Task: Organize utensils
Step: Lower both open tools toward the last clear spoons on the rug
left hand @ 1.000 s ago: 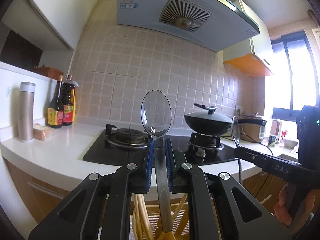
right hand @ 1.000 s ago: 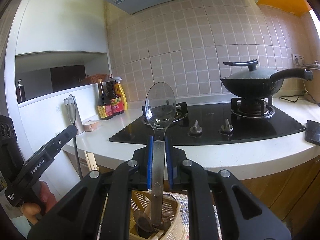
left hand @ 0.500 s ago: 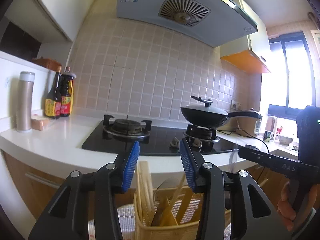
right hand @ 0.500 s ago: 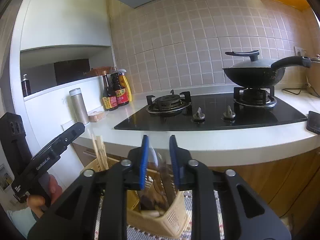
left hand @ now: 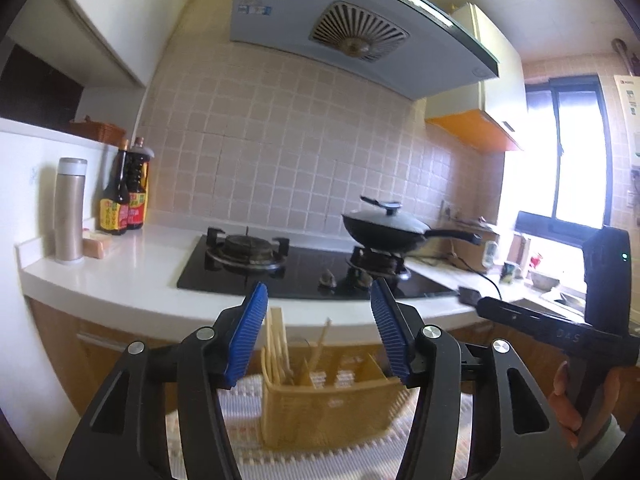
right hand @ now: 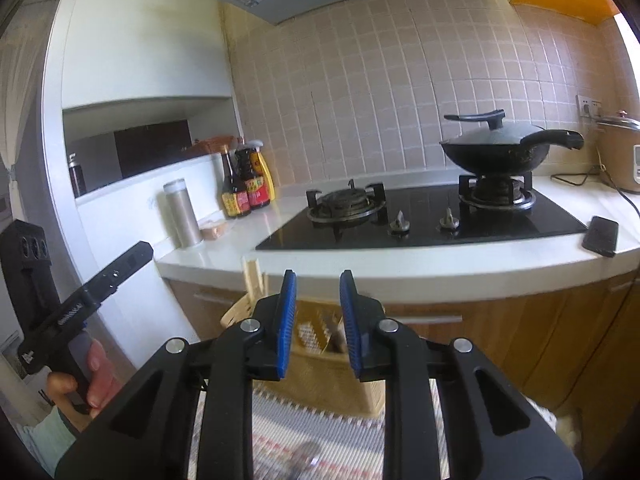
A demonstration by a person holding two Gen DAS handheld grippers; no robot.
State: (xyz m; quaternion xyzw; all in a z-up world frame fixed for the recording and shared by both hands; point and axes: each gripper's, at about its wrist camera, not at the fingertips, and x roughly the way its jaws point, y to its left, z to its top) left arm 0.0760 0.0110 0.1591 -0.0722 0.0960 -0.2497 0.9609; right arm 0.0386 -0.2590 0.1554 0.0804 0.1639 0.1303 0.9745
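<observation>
two empty claws, left claw, right claw, one basket

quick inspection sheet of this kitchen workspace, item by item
surface: woven mat under the caddy; white counter behind it
job's things: yellow utensil caddy holding chopsticks; other contents blurred
clutter: lidded wok, sauce bottles, steel flask, phone
grippers: left gripper has just been opening, nothing between its jaws; right gripper open, empty
cables: black cord from the rice cooker
surroundings: tiled wall, range hood, window
</observation>
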